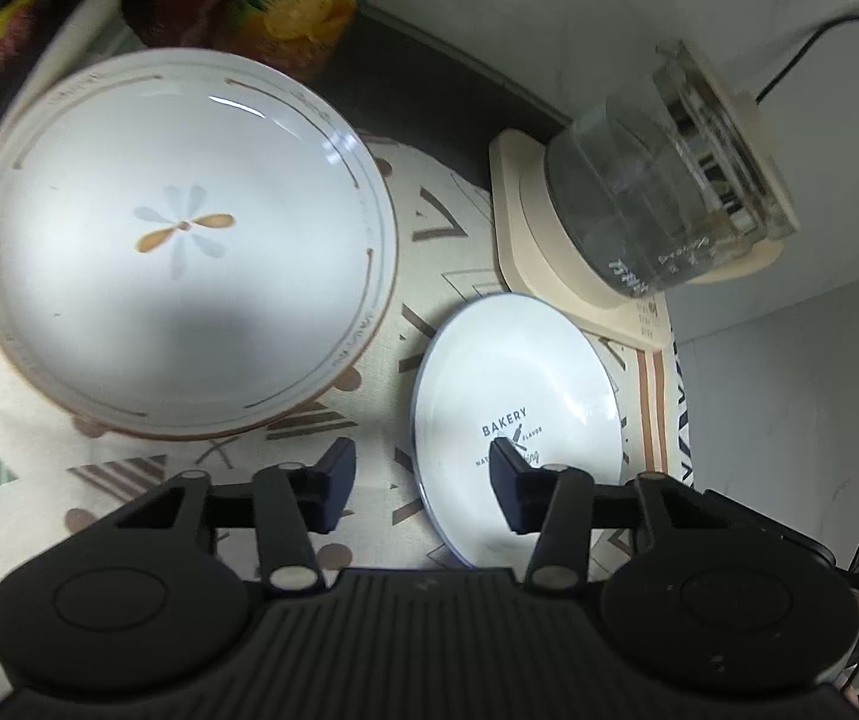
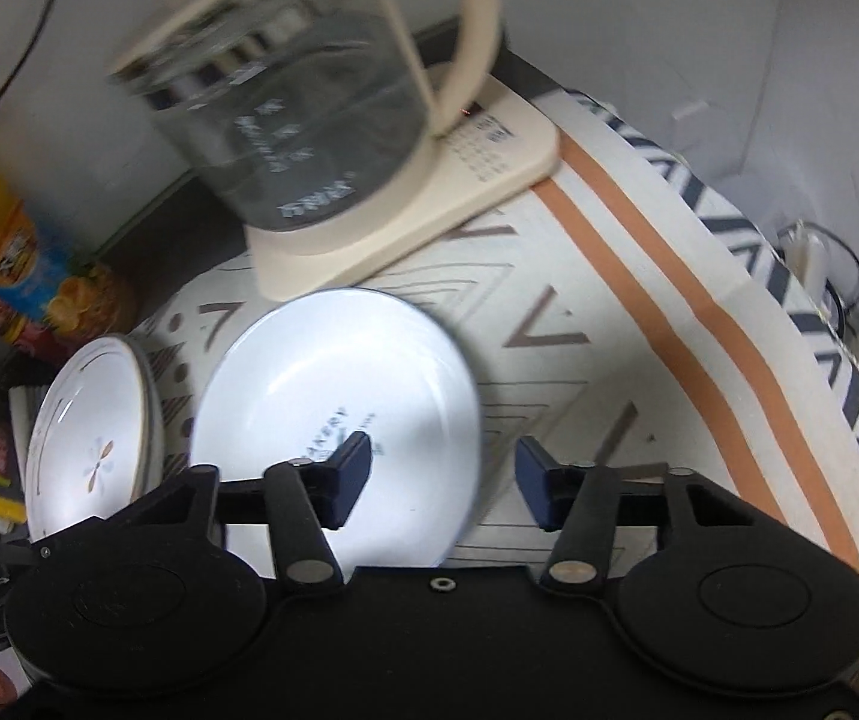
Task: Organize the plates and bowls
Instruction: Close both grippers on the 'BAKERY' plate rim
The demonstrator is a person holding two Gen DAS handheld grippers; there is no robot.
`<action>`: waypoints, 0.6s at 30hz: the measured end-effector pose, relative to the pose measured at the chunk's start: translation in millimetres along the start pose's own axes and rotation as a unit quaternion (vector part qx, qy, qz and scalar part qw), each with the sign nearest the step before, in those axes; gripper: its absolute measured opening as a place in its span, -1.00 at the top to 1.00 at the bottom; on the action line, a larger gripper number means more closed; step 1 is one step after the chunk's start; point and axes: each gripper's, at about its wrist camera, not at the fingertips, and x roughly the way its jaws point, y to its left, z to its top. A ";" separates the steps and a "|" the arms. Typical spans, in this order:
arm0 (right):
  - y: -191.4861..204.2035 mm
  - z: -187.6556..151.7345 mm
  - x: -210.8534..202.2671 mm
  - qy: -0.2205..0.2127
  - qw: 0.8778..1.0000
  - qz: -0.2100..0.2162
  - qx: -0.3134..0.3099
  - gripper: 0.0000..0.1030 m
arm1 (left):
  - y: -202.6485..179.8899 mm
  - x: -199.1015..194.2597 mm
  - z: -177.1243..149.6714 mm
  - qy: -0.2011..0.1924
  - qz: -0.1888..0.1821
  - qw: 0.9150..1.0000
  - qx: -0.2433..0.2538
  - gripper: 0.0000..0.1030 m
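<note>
Approach step: both hand-held grippers, left (image 1: 417,480) and right (image 2: 441,480), jaws apart, empty, over plate (image 1: 519,414). Next: grip rim, stack with bowl (image 1: 183,276).

Landmark: my glass kettle (image 1: 663,192) on its cream base (image 1: 525,252), at the cloth's far edge. The BAKERY plate (image 1: 516,420) lies just in front of the base, narrow gap. The flower bowl (image 1: 180,246) sits left of the kettle; an open cloth lane (image 1: 411,276) runs between. Snack canisters (image 1: 303,0) block behind the bowl. Right of the plate, bare patterned tablecloth (image 2: 579,360).
</note>
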 end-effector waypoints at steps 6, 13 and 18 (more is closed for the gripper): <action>-9.6 -2.3 16.7 0.017 1.000 -0.008 0.011 0.12 | -4.7 24.9 4.8 0.027 -0.001 1.000 0.010 0.31; -19.1 -6.7 32.4 0.038 0.999 -0.008 0.026 0.38 | -11.6 49.0 6.8 0.059 0.001 0.998 0.026 0.52; -22.8 -6.7 38.7 0.049 0.998 0.004 0.029 0.44 | -13.6 60.9 4.9 0.072 0.005 0.997 0.031 0.56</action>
